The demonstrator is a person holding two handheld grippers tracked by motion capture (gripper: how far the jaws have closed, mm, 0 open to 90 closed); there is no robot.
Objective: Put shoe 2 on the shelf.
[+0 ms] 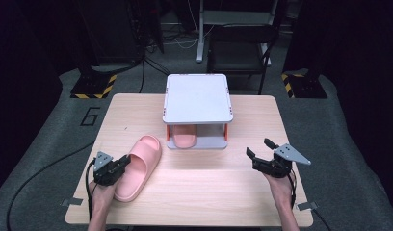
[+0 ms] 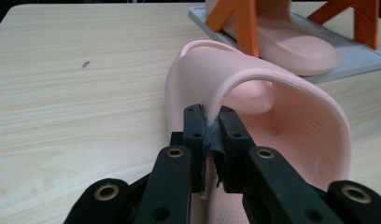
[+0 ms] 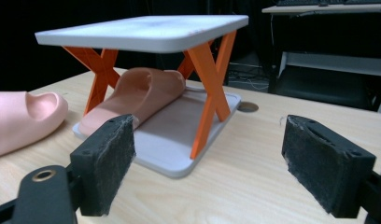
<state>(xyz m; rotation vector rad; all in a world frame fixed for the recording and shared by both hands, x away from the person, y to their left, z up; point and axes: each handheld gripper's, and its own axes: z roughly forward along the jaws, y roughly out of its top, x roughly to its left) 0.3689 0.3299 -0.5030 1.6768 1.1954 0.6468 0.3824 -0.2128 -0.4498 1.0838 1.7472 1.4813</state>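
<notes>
The pink slipper (image 1: 139,166), lying on the table (image 1: 209,192) at lower left of the frame, was pinched only by its thin strap edge in the left gripper (image 1: 118,166), so it could slip free when lifted, while the right gripper (image 1: 260,150) was held open.

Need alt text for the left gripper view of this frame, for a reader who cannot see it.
The left gripper is shut on the edge of a pink slipper lying on a light wooden table. Behind it, a second pink slipper sits on the grey base of a small rack with orange legs.
</notes>
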